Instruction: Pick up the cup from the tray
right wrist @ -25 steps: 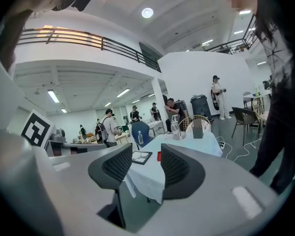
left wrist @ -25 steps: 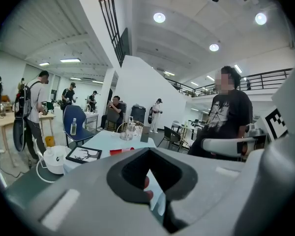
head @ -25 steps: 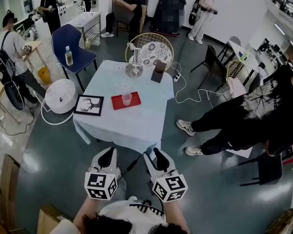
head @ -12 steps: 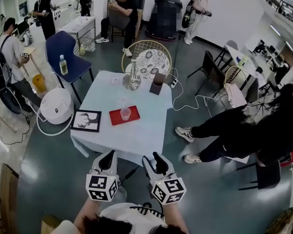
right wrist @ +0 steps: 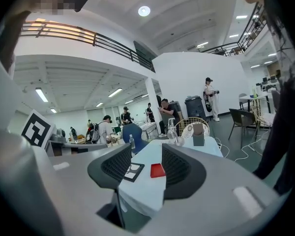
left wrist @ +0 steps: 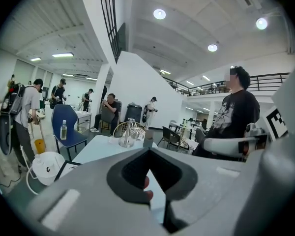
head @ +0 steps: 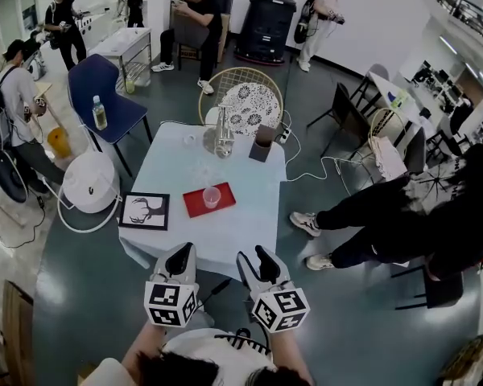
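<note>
Pale blue cloth over a square table [head: 229, 230], seen from steeply above in a large hall with other people standing at the back. Near the table's middle, a red tray [head: 196, 206] with a small clear cup [head: 212, 197] standing upright on it. Left of the tray, a black-framed picture [head: 144, 211] lying flat near the table's left edge. At the far side, a glass decanter [head: 224, 132] and, just to its right, a dark brown box [head: 262, 144]. Beyond the table, a round wicker chair [head: 241, 95]; off to the left, a blue chair [head: 105, 95] with a bottle [head: 99, 113] on its seat, and a white round object [head: 87, 182] on the floor. Right of the table, a person in black [head: 402, 215], legs stretched toward it. At the bottom of the head view, both grippers side by side, short of the table's near edge and well apart from tray and cup. Left gripper [head: 179, 253]: jaws drawn together at the tips, only a thin wedge of view between them lower down, nothing gripped. Right gripper [head: 261, 256]: jaws parted a moderate way, empty, with the table and red tray showing through the gap in its own view. Cup untouched by either tool
</note>
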### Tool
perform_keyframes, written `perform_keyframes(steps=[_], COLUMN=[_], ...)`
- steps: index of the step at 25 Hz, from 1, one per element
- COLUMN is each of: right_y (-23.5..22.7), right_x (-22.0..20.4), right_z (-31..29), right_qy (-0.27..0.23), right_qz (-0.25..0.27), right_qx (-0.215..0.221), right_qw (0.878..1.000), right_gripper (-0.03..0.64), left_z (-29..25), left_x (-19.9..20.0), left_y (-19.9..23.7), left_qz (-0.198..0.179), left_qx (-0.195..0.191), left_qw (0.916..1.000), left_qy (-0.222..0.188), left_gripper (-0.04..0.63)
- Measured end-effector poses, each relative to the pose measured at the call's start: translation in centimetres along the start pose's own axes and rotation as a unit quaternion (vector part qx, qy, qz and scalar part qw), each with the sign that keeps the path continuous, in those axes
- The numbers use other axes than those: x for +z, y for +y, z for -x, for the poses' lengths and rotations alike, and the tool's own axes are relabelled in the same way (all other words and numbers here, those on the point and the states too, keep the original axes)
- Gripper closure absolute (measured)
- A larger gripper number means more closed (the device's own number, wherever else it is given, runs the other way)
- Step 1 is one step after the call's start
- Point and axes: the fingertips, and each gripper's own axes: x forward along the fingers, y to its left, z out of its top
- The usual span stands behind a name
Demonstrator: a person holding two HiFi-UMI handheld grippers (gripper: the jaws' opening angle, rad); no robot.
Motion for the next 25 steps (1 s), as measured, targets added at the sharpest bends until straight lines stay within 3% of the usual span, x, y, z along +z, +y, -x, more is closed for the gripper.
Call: perform_keyframes(steps=[10,25], right_y=[0.0,-0.8], right_x=[1.2,1.5], right_z=[-4.7,-9.5], right_qy=[-0.004,-0.002], right_qz=[0.019,0.015], right_qx=[-0.010,0.008], right_qw=[1.000,1.000], right_gripper=[0.391,0.374], left_z=[-3.5,-7.1], left_x=[1.2,1.7], left_y=[3.5,5.4], left_qz=[-0.022,-0.011], left_qx=[-0.019,-0.014], left_qw=[0.9995,0.9997], left_qy=[0.012,0.014], left_gripper=[0.595,0.595])
